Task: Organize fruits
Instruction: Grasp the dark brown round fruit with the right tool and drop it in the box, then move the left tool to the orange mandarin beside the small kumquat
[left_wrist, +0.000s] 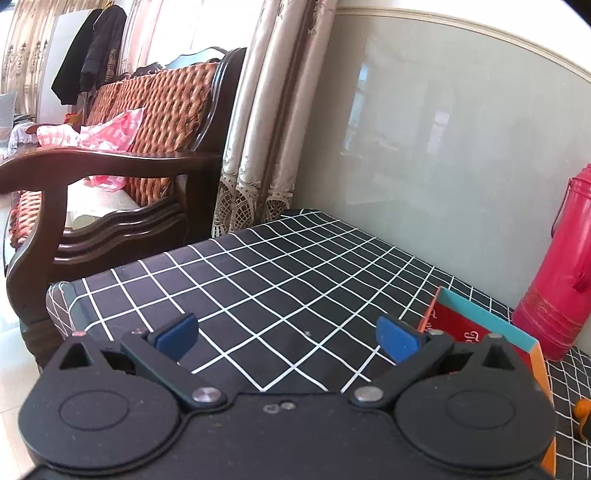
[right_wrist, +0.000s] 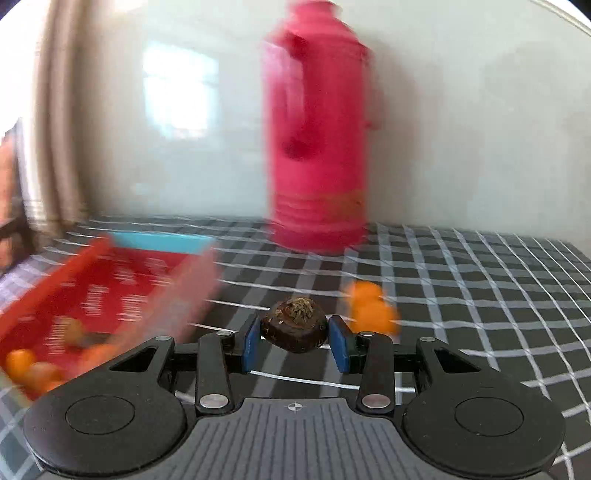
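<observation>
While the right claw (right_wrist: 294, 341) clamps a dark brown round fruit (right_wrist: 294, 325) between its blue pads above the checked desk (right_wrist: 480, 295), the left claw (left_wrist: 286, 338) hangs spread wide with nothing in it. Blurred orange fruits (right_wrist: 371, 308) lie near the desk's middle; more (right_wrist: 33, 365) sit in the red tray (right_wrist: 110, 291) at the left edge, a red flask (right_wrist: 317, 147) at the back.

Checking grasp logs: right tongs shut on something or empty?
Shut on the dark brown fruit: right tongs press both blue pads against its sides.
</observation>
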